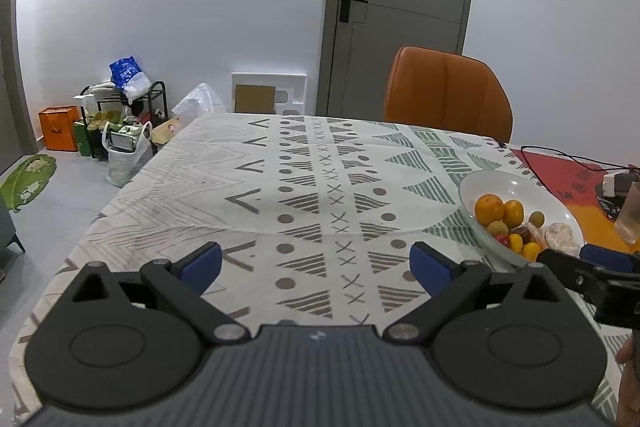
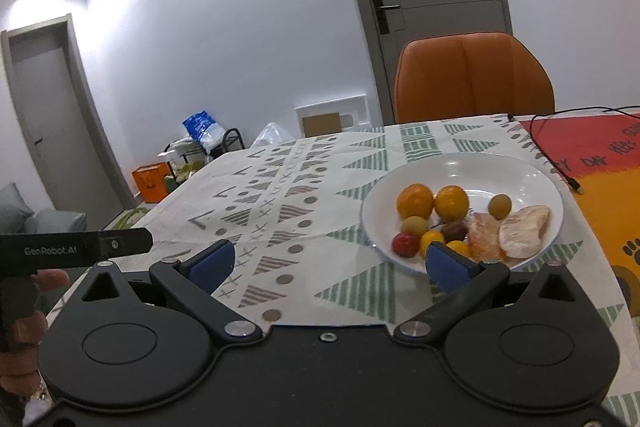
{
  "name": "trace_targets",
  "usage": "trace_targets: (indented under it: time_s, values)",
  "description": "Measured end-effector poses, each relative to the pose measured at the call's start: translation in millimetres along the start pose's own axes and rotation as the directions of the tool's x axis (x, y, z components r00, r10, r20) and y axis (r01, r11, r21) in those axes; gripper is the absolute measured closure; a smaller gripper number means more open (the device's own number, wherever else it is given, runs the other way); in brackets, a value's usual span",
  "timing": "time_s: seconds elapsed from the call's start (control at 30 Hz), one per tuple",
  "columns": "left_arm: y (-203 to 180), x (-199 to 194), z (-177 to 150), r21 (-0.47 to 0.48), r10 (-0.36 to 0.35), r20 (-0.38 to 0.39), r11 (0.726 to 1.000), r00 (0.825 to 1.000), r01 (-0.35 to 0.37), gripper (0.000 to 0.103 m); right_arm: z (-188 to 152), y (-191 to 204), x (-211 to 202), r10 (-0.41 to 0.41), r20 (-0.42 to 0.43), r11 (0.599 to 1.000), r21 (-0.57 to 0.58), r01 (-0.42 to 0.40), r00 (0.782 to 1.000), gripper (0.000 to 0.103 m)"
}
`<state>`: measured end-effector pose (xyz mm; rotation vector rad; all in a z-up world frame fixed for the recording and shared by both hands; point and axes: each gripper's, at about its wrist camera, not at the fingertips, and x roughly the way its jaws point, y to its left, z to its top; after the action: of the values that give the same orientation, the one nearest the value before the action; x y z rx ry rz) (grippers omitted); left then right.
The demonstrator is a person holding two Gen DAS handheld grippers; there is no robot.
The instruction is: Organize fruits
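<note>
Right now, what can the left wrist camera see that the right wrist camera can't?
Only the left wrist view shows the green mat on the floor and the white box on the table. Only the right wrist view shows the second door, a paw print and the whole plate. Both show the plate of fruit, the orange chair and the patterned cloth.
</note>
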<state>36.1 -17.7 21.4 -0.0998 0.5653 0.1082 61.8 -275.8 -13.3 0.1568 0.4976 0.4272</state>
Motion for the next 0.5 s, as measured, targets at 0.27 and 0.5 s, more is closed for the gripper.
trace_targets:
  time_s: [0.27, 0.5]
  values:
    - [14.2, -16.8, -9.3, 0.013, 0.018, -0.010, 1.000, 1.000, -0.018, 0.002, -4.3, 13.9, -5.2, 0.006, -0.037, 1.000, 0.000, -0.006, 0.999, 0.000]
    - [31.7, -29.8, -16.9, 0.002, 0.046, -0.012, 0.999, 0.999, -0.046, 0.001, -8.7, 26.0, -10.6, 0.013, -0.077, 1.000, -0.018, -0.015, 0.997, 0.000]
